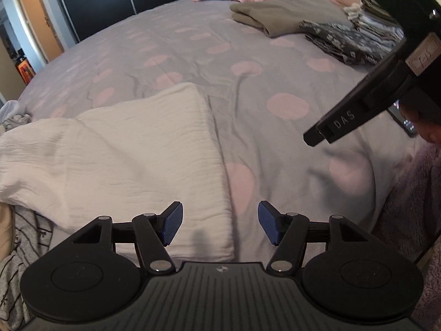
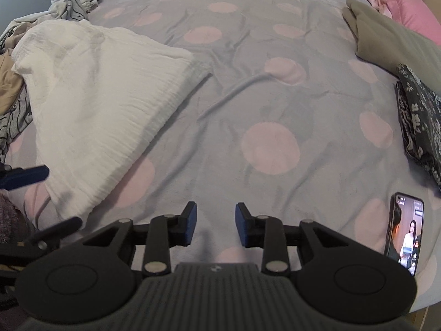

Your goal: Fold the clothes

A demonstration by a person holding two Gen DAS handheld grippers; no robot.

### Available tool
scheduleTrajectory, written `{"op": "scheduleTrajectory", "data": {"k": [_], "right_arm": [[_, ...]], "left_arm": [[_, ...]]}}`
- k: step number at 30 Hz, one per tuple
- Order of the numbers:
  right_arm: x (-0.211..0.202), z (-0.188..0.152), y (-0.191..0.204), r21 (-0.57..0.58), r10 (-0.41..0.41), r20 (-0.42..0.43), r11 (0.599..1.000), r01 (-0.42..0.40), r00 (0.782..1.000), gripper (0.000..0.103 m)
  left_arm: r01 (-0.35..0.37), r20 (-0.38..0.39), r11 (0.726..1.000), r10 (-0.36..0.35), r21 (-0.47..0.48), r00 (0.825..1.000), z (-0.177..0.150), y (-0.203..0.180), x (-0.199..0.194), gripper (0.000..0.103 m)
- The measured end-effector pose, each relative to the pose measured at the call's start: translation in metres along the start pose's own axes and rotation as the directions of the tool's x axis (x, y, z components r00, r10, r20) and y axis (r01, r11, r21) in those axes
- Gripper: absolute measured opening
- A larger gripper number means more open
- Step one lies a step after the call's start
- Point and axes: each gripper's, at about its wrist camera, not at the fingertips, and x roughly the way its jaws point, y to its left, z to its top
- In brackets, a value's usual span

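On a bed spread with a grey cover (image 2: 220, 88) printed with pink dots, a white crinkled garment (image 2: 96, 104) lies folded into a flat, roughly rectangular stack on the left side. In the left wrist view the same white piece (image 1: 124, 165) sits directly under and ahead of the left gripper (image 1: 220, 223), whose 2 blue-padded fingers are spread apart and hold nothing; the left finger hangs over the garment's near edge, the right one over bare cover. The right gripper (image 2: 215, 224) hovers above the cover to the right of the garment, its jaws also parted and empty.

Left of the white garment, a loose heap of unfolded clothes (image 2: 74, 2) rests at the far corner, with a striped piece (image 2: 13, 121) partly tucked under the garment's edge. On the right side of the bed sit 2 folded items: an olive-grey one (image 2: 391, 41) near a pink pillow (image 2: 408, 2), and a dark floral one (image 2: 421, 127) just in front of it. A phone (image 2: 406, 231) with its screen lit lies on the cover near the bed's edge, right of the right gripper.
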Motion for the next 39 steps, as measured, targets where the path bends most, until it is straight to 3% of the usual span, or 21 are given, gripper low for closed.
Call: {"op": "scheduleTrajectory", "data": {"k": [4, 11, 15, 17, 19, 23, 28, 29, 31, 36, 39], "right_arm": [[0.007, -0.001, 0.003, -0.026, 0.002, -0.011, 1.0, -0.002, 1.0, 0.035], [0.023, 0.015, 0.02, -0.233, 0.024, 0.008, 0.972, -0.021, 1.0, 0.035], [0.031, 0.023, 0.033, -0.452, 0.01, 0.058, 0.892, 0.017, 0.998, 0.04], [0.034, 0.023, 0.039, -0.586, -0.004, 0.118, 0.807, 0.073, 0.993, 0.043], [0.037, 0.021, 0.043, -0.704, -0.012, 0.205, 0.693, 0.156, 0.979, 0.05], [0.054, 0.014, 0.045, -0.847, 0.006, 0.365, 0.418, 0.329, 0.931, 0.054], [0.084, 0.005, 0.051, -0.908, 0.064, 0.419, 0.049, 0.416, 0.906, 0.054], [0.088, 0.005, 0.052, -0.9, 0.075, 0.435, -0.007, 0.437, 0.897, 0.054], [0.097, 0.008, 0.054, -0.88, 0.097, 0.457, -0.093, 0.465, 0.884, 0.054], [0.112, 0.015, 0.054, -0.81, 0.162, 0.498, -0.265, 0.524, 0.852, 0.057], [0.12, 0.018, 0.055, -0.785, 0.182, 0.507, -0.308, 0.538, 0.843, 0.057]], "left_arm": [[-0.029, -0.063, 0.999, 0.031, 0.036, 0.998, -0.009, -0.004, 0.027, 0.058], [-0.046, -0.15, 0.999, 0.048, 0.015, 0.987, -0.015, 0.013, 0.052, 0.036], [-0.009, -0.191, 0.999, 0.003, -0.031, 0.982, -0.008, 0.027, 0.056, 0.027], [0.017, -0.215, 0.998, -0.03, -0.064, 0.976, -0.004, 0.035, 0.057, 0.022], [0.048, -0.236, 0.992, -0.074, -0.114, 0.969, 0.0, 0.044, 0.058, 0.018], [0.103, -0.26, 0.965, -0.166, -0.239, 0.951, 0.002, 0.069, 0.064, 0.014], [0.134, -0.3, 0.94, -0.232, -0.314, 0.925, 0.006, 0.086, 0.07, 0.013], [0.135, -0.309, 0.936, -0.24, -0.325, 0.92, 0.006, 0.088, 0.07, 0.013], [0.134, -0.326, 0.932, -0.249, -0.337, 0.912, 0.008, 0.089, 0.073, 0.013], [0.14, -0.347, 0.921, -0.273, -0.363, 0.897, 0.01, 0.095, 0.081, 0.013], [0.148, -0.347, 0.916, -0.286, -0.373, 0.893, 0.011, 0.099, 0.084, 0.013]]}}
